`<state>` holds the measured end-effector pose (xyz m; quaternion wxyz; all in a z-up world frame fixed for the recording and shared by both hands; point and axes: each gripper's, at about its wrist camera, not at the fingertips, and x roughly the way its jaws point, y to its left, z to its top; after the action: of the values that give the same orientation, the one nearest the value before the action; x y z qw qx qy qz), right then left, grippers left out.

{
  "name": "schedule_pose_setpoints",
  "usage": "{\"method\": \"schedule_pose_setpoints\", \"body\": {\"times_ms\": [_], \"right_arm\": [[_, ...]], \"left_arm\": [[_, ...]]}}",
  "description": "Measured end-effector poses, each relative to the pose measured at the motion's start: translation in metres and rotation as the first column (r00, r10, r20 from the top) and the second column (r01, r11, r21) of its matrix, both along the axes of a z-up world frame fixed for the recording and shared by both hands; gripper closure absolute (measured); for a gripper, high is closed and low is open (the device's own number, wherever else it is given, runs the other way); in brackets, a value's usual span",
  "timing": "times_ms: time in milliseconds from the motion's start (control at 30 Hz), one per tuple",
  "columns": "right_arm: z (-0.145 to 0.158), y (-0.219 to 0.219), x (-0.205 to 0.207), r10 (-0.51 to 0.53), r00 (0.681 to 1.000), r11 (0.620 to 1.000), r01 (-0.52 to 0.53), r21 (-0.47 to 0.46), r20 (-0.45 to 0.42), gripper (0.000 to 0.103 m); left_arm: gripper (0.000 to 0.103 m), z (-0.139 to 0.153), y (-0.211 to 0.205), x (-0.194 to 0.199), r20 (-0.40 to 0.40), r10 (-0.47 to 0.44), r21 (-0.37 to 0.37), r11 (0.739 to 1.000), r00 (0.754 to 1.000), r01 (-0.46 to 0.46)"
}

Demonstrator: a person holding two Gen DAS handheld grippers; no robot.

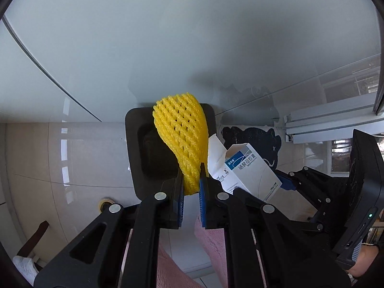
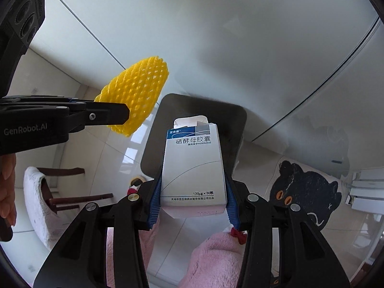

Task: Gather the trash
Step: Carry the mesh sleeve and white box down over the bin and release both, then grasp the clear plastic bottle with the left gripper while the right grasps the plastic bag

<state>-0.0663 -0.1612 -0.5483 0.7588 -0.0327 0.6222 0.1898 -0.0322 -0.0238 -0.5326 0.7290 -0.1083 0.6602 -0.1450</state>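
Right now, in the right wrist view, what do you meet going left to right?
white-covered chair → yellow foam fruit net held by left gripper → white medicine box held by right gripper → black cat mat

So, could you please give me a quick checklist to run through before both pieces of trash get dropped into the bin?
1. Left claw grips the yellow foam net: ok.
2. Right claw grips the medicine box: ok.
3. Black bin open, unblocked: ok.
4. Net directly over the opening: cannot tell.
5. Box directly over the opening: cannot tell.
6. Room left inside the bin: cannot tell.
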Motion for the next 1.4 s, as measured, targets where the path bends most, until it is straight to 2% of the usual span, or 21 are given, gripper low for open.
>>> {"method": "schedule_pose_setpoints", "body": {"times_ms": [100, 133, 167, 200, 400, 500, 700, 800, 900, 933, 1000, 1167, 1300, 1400], "right_arm": [[-0.015, 0.001, 0.008, -0.014, 1.0, 1.0, 0.014, 0.012, -0.022, 0.054], [-0.02, -0.002, 0.011, -0.024, 0.999, 0.999, 0.025, 0.02, -0.029, 0.054], [-0.02, -0.001, 0.013, -0.031, 0.999, 0.999, 0.032, 0.03, -0.035, 0.045], [-0.02, 0.001, 0.014, -0.037, 0.999, 0.999, 0.038, 0.034, -0.032, 0.037], [-0.004, -0.001, 0.019, -0.058, 0.998, 0.998, 0.059, 0.033, -0.008, 0.02], [0.015, -0.006, 0.02, -0.059, 0.998, 0.998, 0.059, 0.029, 0.015, 0.017], [0.083, -0.021, 0.015, -0.09, 0.992, 0.995, 0.086, 0.051, 0.092, 0.016], [0.133, -0.033, 0.012, -0.114, 0.981, 0.992, 0.103, 0.077, 0.156, 0.016], [0.185, -0.046, 0.007, -0.138, 0.964, 0.987, 0.116, 0.111, 0.227, 0.013], [0.202, -0.05, 0.005, -0.148, 0.955, 0.985, 0.12, 0.121, 0.256, 0.011], [0.237, -0.059, 0.0, -0.169, 0.929, 0.981, 0.128, 0.143, 0.329, 0.007], [0.306, -0.084, -0.002, -0.215, 0.849, 0.973, 0.144, 0.179, 0.483, 0.007], [0.339, -0.101, 0.019, -0.242, 0.794, 0.969, 0.174, 0.173, 0.558, 0.007], [0.353, -0.111, 0.038, -0.263, 0.773, 0.964, 0.191, 0.183, 0.578, 0.007]], "left_arm": [[0.091, -0.016, 0.0, 0.009, -0.015, -0.004, 0.01, 1.0, 1.0, 0.004], [0.086, -0.018, 0.001, 0.011, -0.017, 0.0, 0.015, 1.0, 1.0, 0.0], [0.074, -0.018, 0.0, 0.016, -0.018, 0.006, 0.015, 1.0, 1.0, -0.006], [0.069, -0.018, 0.001, 0.019, -0.018, 0.012, 0.018, 1.0, 1.0, -0.012], [0.054, -0.002, 0.007, 0.024, 0.006, 0.022, 0.035, 0.999, 1.0, -0.022], [0.045, 0.016, 0.008, 0.027, 0.026, 0.025, 0.042, 0.999, 0.999, -0.026], [0.035, 0.075, 0.015, 0.016, 0.096, 0.037, 0.046, 0.998, 0.995, -0.041], [0.03, 0.118, 0.019, 0.01, 0.148, 0.051, 0.041, 0.998, 0.988, -0.057], [0.021, 0.165, 0.022, 0.005, 0.222, 0.072, 0.036, 0.996, 0.972, -0.082], [0.017, 0.181, 0.022, 0.004, 0.251, 0.073, 0.048, 0.995, 0.965, -0.088], [0.016, 0.211, 0.023, 0.001, 0.3, 0.063, 0.064, 0.994, 0.952, -0.086], [0.012, 0.279, 0.016, 0.001, 0.389, 0.086, -0.007, 0.996, 0.917, -0.091], [0.01, 0.317, 0.013, 0.014, 0.428, 0.135, -0.063, 0.991, 0.893, -0.12], [0.008, 0.333, 0.006, 0.027, 0.445, 0.169, -0.087, 0.986, 0.879, -0.146]]}}
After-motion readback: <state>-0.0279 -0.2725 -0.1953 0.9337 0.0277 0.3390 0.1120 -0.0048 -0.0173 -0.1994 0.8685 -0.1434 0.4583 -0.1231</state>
